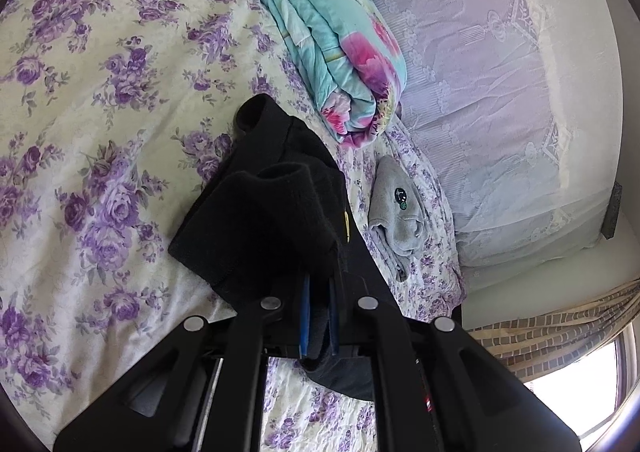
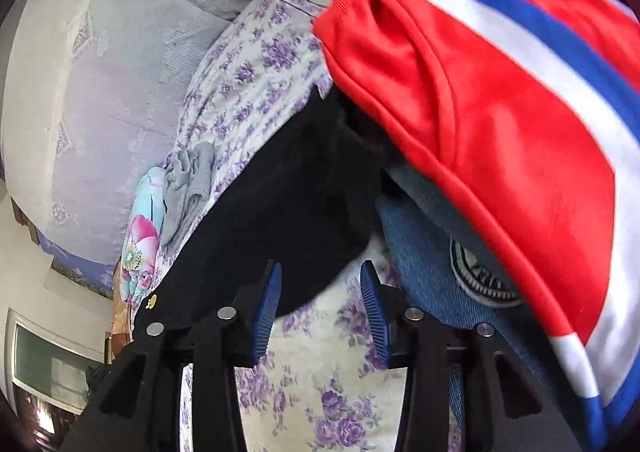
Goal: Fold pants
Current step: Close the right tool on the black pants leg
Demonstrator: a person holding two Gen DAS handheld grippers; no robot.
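Note:
The black pants (image 1: 264, 208) hang bunched from my left gripper (image 1: 319, 316), whose blue pads are shut on the fabric just above the floral bedsheet (image 1: 100, 132). A small yellow badge (image 1: 346, 226) shows on the pants. In the right wrist view the same black pants (image 2: 288, 204) lie draped across the bed ahead of my right gripper (image 2: 320, 312). That gripper is open and empty, with the pants' edge just beyond its blue pads (image 2: 267, 312).
A rolled turquoise and pink quilt (image 1: 332, 32) and a grey garment (image 1: 396, 208) lie near the lilac pillow (image 1: 500, 112). A red garment with white and blue stripes (image 2: 500, 112) and blue jeans (image 2: 428, 264) lie at the right. A window (image 1: 580, 384) is beyond.

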